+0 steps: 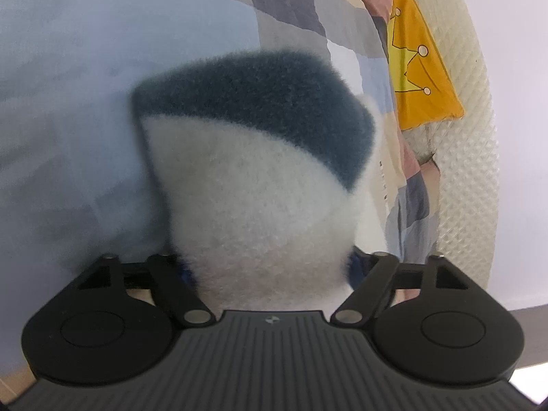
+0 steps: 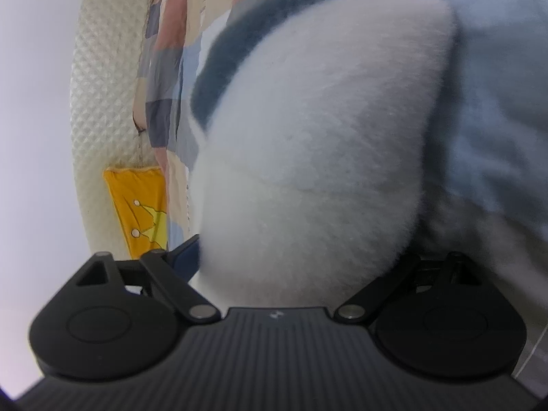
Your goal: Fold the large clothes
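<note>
Bed sheet (image 1: 68, 109), pale blue, spreads ahead of both my hand-held grippers. Fluffy garment (image 1: 246, 178), white with a dark teal band, bulges right in front of my left hand-held gripper (image 1: 270, 267) and fills the gap between its arms; my right hand-held gripper (image 2: 298, 270) is buried in it likewise. Fingertips hidden in the fleece on both: I cannot tell whether they are clamped or apart. Patchwork quilt (image 1: 407, 205) beyond, to the side. Yellow crown pillow (image 1: 421, 78) further off.
</note>
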`<state>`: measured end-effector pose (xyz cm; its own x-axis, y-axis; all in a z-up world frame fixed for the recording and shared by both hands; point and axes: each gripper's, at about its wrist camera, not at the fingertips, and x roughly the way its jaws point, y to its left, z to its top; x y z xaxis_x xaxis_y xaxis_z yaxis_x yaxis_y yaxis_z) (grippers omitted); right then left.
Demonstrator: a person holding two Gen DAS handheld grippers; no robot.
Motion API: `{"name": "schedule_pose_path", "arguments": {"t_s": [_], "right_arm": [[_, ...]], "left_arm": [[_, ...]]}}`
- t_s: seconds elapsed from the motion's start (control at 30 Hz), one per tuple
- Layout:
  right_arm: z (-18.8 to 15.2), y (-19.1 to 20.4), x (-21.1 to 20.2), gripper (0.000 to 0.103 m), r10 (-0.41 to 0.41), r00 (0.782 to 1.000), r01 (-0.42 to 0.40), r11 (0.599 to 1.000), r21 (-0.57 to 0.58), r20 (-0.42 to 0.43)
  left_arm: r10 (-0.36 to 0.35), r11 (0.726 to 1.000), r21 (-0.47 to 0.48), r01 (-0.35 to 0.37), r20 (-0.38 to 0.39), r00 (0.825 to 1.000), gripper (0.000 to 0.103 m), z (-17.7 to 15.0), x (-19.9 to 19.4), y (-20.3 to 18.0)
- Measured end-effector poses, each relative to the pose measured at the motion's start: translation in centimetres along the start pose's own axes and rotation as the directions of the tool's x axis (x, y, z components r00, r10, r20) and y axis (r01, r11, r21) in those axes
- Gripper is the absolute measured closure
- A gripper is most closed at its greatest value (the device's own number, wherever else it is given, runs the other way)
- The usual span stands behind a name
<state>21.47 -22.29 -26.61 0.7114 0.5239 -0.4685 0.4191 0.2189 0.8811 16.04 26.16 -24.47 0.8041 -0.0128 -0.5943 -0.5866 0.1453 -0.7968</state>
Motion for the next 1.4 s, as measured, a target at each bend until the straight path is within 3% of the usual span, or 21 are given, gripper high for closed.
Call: {"name": "schedule_pose_path", "arguments": {"t_s": [0.13,0.33,0.8,1.13,1.4], "right_arm": [[-0.4,0.2,-0.3,0.034,0.001,1.000,-0.002,0.999,-0.045,-0.006],[-0.4,1.4,-1.2,0.050,0.022,1.000,-0.022,0.992,-0.124,0.000],[-0.2,3.9,-4.5,0.054,0.130,0.991,-0.135,0.955,-0.264,-0.035],[3.0,7.5,-9.1,0.054,0.198,0.980,-0.192,0.930,-0.312,-0.014],[8.9,10.5,-11.0,0.054,0.187,0.981,-0.166,0.940,-0.299,0.042]], "left_arm": [[-0.003,1.000,0.031,0.003,0.009,1.000,0.040,0.0,-0.3,-0.3],[0.038,0.982,0.181,-0.049,0.064,0.997,0.046,-0.9,-1.2,-2.6],[-0.049,0.956,0.291,0.021,0.088,0.995,0.052,-1.1,-4.7,-5.4],[-0.131,0.922,0.365,0.127,-0.014,0.991,0.053,-2.7,-5.2,-11.3],[-0.107,0.888,0.436,0.146,-0.114,0.988,0.053,-6.1,-0.2,-19.4]]}}
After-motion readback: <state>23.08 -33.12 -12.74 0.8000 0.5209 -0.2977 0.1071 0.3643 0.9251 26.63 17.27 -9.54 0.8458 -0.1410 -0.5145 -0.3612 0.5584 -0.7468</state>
